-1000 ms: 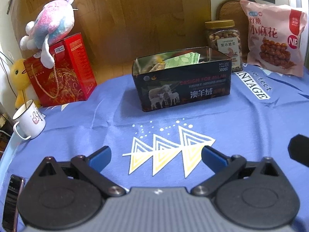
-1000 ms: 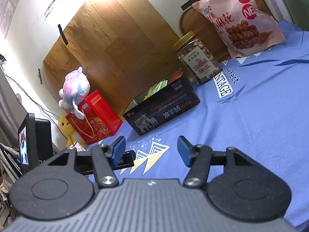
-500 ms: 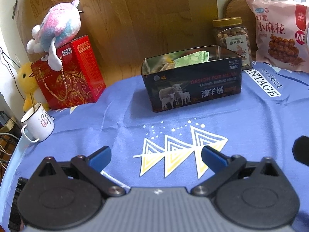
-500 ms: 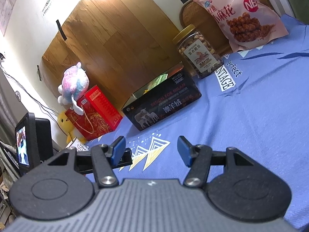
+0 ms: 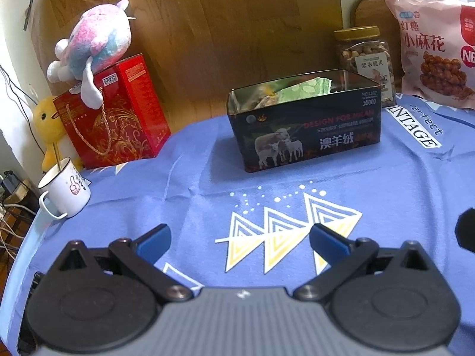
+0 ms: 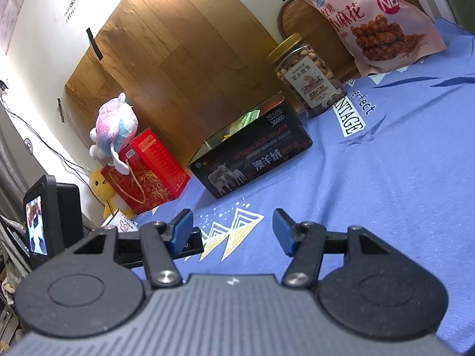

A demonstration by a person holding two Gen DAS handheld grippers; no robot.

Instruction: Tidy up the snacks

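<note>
A black tin box (image 5: 305, 127) printed with sheep stands on the blue cloth, open on top, with green snack packets (image 5: 302, 89) inside; it also shows in the right wrist view (image 6: 252, 160). A nut jar (image 5: 366, 56) (image 6: 308, 77) stands behind its right end. A pink snack bag (image 5: 436, 53) (image 6: 377, 20) leans at the far right. My left gripper (image 5: 239, 237) is open and empty, well short of the box. My right gripper (image 6: 233, 230) is open and empty, low over the cloth.
A red gift bag (image 5: 112, 112) with a plush toy (image 5: 95, 41) on it stands at the left, a yellow duck (image 5: 49, 127) and a white mug (image 5: 65, 191) beside it. A wooden board (image 5: 231, 29) backs the table. A small screen (image 6: 38, 228) stands at far left.
The left view has swung left, so the box and bag sit further right in it. The right view has tilted, bringing the pink bag nearer the top right. Both grippers stay open.
</note>
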